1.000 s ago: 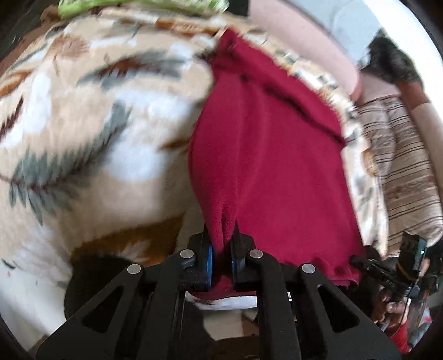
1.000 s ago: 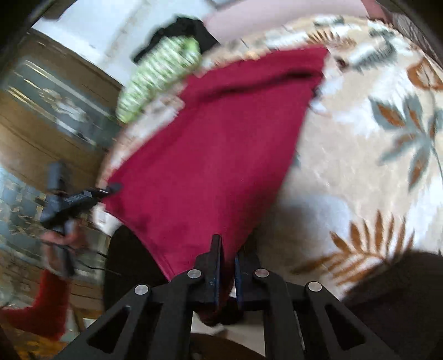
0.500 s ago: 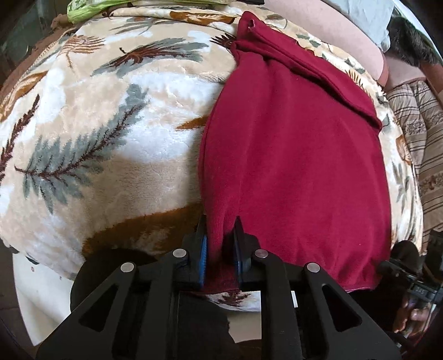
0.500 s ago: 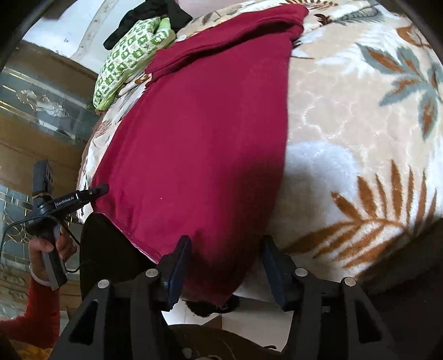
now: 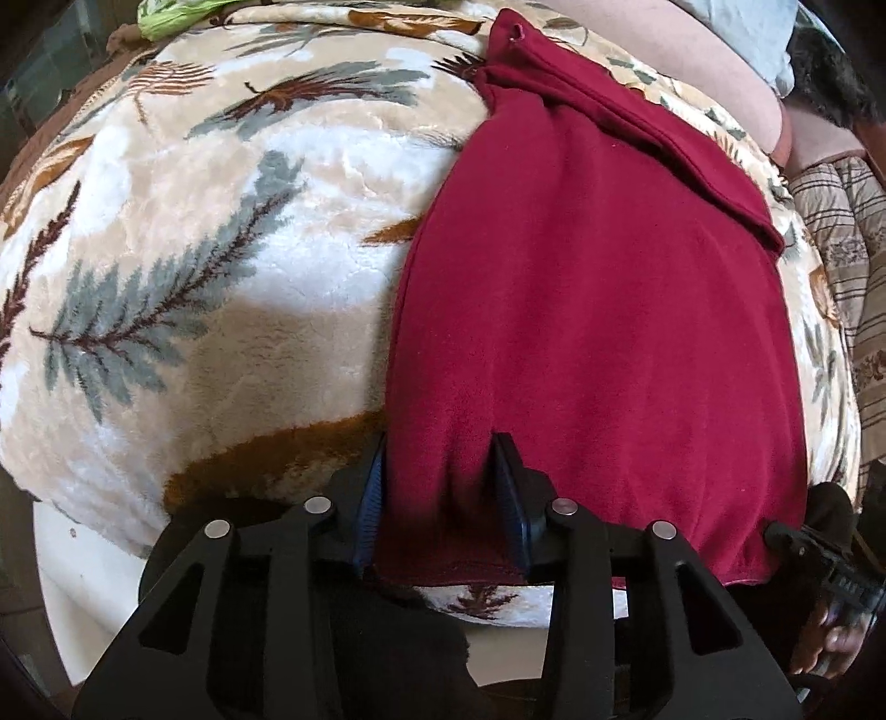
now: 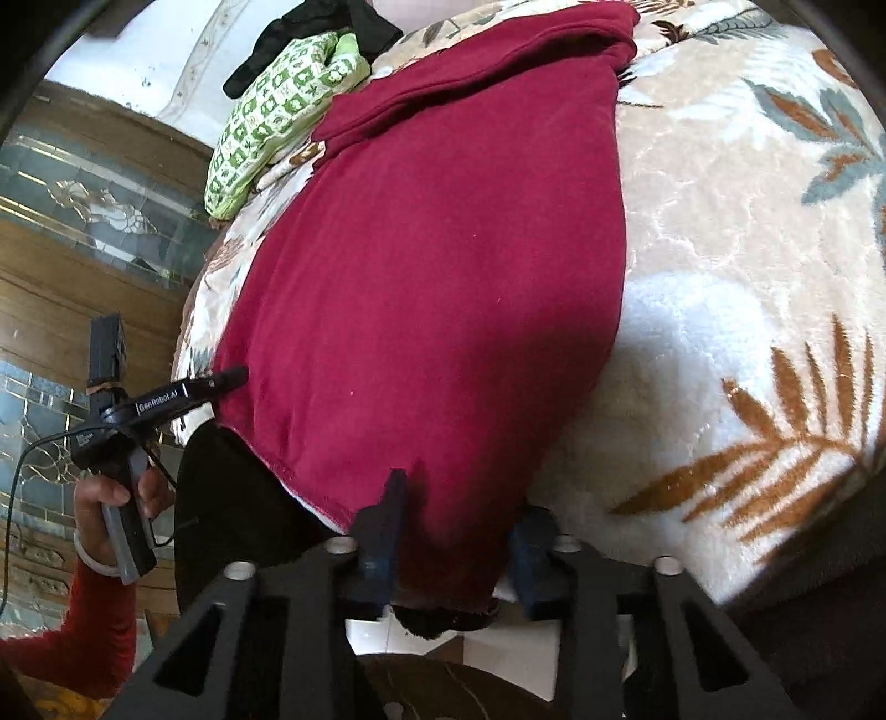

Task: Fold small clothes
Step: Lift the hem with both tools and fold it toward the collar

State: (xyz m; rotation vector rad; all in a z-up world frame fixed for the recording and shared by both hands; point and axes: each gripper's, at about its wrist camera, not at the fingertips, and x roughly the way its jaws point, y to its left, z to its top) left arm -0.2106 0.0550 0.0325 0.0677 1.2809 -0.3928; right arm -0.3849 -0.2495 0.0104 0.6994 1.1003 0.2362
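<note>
The red garment (image 5: 598, 310) lies spread flat down the middle of the frame on the leaf-patterned blanket (image 5: 210, 232), its far edge turned over — left gripper (image 5: 440, 493) and right gripper (image 6: 462, 540) both with fingers spread wide astride the near hem, gripping nothing — so most folds seemingly remain.

The left gripper (image 6: 183, 390) bears the white lettering "GenRobot.AI".

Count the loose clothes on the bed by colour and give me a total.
Red: 1, cloth
Green patterned: 1, cloth
Black: 1, garment
Total: 3
</note>
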